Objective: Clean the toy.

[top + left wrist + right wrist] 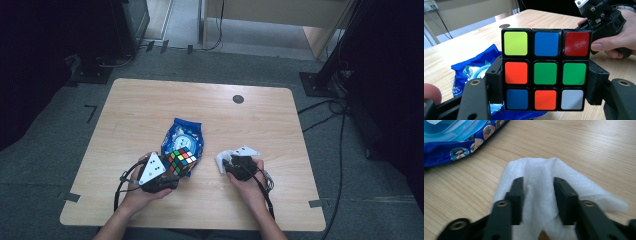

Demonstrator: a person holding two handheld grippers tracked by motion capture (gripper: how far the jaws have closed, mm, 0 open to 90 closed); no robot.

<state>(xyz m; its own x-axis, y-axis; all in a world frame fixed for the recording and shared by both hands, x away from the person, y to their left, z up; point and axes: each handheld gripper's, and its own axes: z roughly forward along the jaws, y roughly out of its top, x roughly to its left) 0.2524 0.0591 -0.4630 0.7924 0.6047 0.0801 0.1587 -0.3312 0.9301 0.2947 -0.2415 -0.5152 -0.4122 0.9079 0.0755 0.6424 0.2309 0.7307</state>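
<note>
Both grippers are black; the left gripper [172, 170] and right gripper [227, 164] each carry a pale three-cornered plate. Brass-ringed screw holes mark the jaws; black cables trail back.

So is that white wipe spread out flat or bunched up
Bunched up. The white wipe is gathered into folds between the right gripper fingers, rising in a crumpled peak off the table rather than lying flat.

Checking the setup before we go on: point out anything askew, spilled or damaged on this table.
Nothing looks spilled or damaged. The cube is scrambled, clamped in the left gripper above the blue wipes pack, which lies at a slant. The right gripper pinches a bunched white wipe on the table.
</note>
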